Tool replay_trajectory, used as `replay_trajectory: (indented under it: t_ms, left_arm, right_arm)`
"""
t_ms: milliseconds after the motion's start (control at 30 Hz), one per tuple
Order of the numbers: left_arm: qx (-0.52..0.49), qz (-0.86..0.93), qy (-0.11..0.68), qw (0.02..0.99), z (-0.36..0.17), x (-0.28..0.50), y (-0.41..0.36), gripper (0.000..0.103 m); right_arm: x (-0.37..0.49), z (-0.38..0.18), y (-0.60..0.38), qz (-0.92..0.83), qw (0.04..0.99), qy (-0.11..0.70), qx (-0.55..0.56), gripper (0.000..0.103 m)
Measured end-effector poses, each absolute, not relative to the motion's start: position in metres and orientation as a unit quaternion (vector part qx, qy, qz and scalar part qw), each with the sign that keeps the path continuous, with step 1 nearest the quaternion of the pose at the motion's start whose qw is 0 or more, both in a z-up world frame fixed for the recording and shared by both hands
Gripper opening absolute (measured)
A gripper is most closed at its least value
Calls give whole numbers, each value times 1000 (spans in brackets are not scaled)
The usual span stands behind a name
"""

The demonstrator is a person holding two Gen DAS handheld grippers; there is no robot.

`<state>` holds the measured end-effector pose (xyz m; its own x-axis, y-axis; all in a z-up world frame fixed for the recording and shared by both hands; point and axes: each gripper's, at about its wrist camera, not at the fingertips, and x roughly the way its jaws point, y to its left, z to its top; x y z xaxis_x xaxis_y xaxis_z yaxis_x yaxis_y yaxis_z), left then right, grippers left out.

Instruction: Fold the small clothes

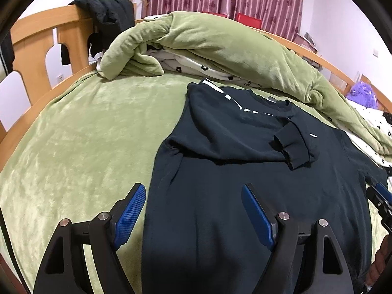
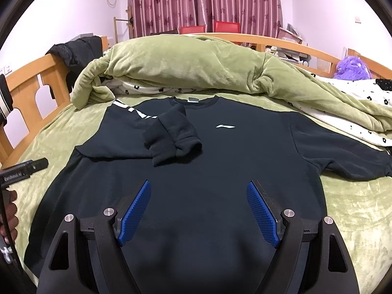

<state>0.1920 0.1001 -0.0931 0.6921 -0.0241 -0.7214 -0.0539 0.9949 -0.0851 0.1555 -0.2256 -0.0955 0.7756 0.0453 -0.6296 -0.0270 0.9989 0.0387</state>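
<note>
**Dark sweatshirt flat on the bed, one sleeve folded in, both my grippers empty**

Under everything is the bed with its olive-green plush cover (image 2: 355, 203), framed by a curved wooden headboard rail (image 1: 31, 39). A thick green quilt with a white flower-print lining (image 2: 186, 61) lies bunched in a long roll across the far side of the bed.

The black long-sleeved sweatshirt with a small white logo on the chest (image 2: 220, 171) lies front up on the cover, collar toward the quilt, hem toward me. One sleeve is folded in across the chest, and its ribbed cuff (image 2: 169, 144) rests near the middle of the body. The other sleeve (image 2: 343, 159) lies stretched out sideways on the cover.

My left gripper (image 1: 193, 213) hangs above the hem, its blue textured pads wide apart with nothing between them; one pad sits over green cover, the other over black cloth. My right gripper (image 2: 198, 213) hangs above the lower body of the sweatshirt, spread just as wide and holding nothing.

A purple fuzzy toy (image 2: 351, 69) sits at the far corner.
</note>
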Motion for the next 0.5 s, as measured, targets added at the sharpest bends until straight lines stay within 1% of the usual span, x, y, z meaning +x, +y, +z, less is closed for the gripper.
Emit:
replay_trajectory:
  t_ms: [500]
  left_arm:
    - [-40,-7,399,916,-101,185,83,79]
  right_arm:
    - [155,-105,-223,15,936,352,20,80]
